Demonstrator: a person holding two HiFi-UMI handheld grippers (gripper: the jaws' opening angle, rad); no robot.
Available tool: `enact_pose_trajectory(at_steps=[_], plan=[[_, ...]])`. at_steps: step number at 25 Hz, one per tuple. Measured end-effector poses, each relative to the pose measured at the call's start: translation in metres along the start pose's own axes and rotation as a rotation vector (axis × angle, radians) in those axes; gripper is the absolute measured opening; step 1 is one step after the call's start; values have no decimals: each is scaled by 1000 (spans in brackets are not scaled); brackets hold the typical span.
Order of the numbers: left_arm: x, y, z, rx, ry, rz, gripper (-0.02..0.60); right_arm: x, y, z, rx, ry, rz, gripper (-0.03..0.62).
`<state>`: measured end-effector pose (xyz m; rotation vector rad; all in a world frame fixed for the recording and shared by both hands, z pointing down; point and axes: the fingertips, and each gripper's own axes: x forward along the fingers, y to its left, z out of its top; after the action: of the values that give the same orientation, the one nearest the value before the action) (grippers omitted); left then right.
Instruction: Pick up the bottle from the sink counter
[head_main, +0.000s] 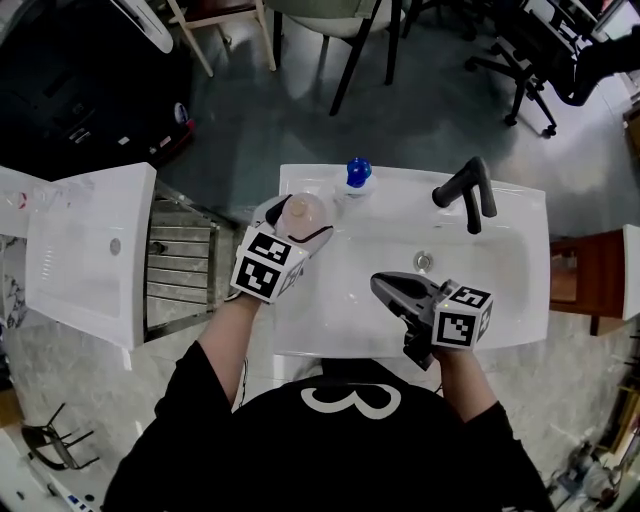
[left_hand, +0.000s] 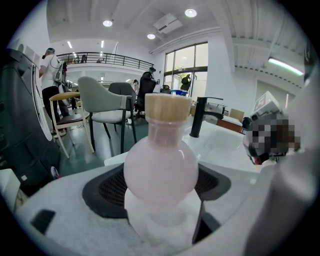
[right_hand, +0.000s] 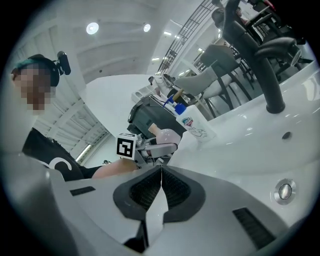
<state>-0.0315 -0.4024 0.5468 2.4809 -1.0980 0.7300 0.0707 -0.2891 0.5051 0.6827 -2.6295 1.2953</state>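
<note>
- The pale pink gourd-shaped bottle (left_hand: 161, 165) with a tan stopper (left_hand: 168, 106) sat upright at the left rear corner of the white sink bench (head_main: 510, 300), at about 10 o'clock from the round metal drain (head_main: 424, 261). I could not tell whether its base touched the bench or hung just clear of it
- The left gripper (head_main: 300, 228) had its fingers clenched on the bottle, with the dark ribbed pads (left_hand: 107, 187) pressing the wide upper bulb from both sides
- By its look the bottle was frosted glass or hard plastic: stiff, smooth and rounded. It was therefore likely to slip, and to break if dropped. How full or heavy it was could not be judged
- The belly seemed the surest place to hold, since the pads wrapped the curve there. The narrow neck under the stopper would give less purchase
- The right gripper (head_main: 378, 284) hovered over the front of the basin at about 4 o'clock from the bottle, its fingers pressed together on nothing
- A blue-capped labelled dispenser (head_main: 358, 172) stood near the bottle at its 2 o'clock, the closest thing to knock on the way up
- The black curved tap (head_main: 468, 190) stood at 3 o'clock, well apart
- Nothing hung over the bottle, so a straight lift looked free
- A second white sink unit (head_main: 90, 250) lay at 9 o'clock and chairs (head_main: 340, 30) stood at 12 o'clock, both beyond the bench and out of the way
</note>
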Motion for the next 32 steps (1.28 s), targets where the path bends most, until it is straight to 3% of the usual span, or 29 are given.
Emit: enact_pose_trajectory(at_steps=[9, 18, 32], plan=[[-53, -37, 11, -56, -49, -36, 400, -7, 41, 2, -67, -45, 25, 12], [-119, -80, 18, -18, -101, -76, 400, -16, 91, -1, -142, -126, 54, 12], [-214, -145, 13, 3, -194, -169, 400, -40, 163, -9, -300, -211, -9, 12]])
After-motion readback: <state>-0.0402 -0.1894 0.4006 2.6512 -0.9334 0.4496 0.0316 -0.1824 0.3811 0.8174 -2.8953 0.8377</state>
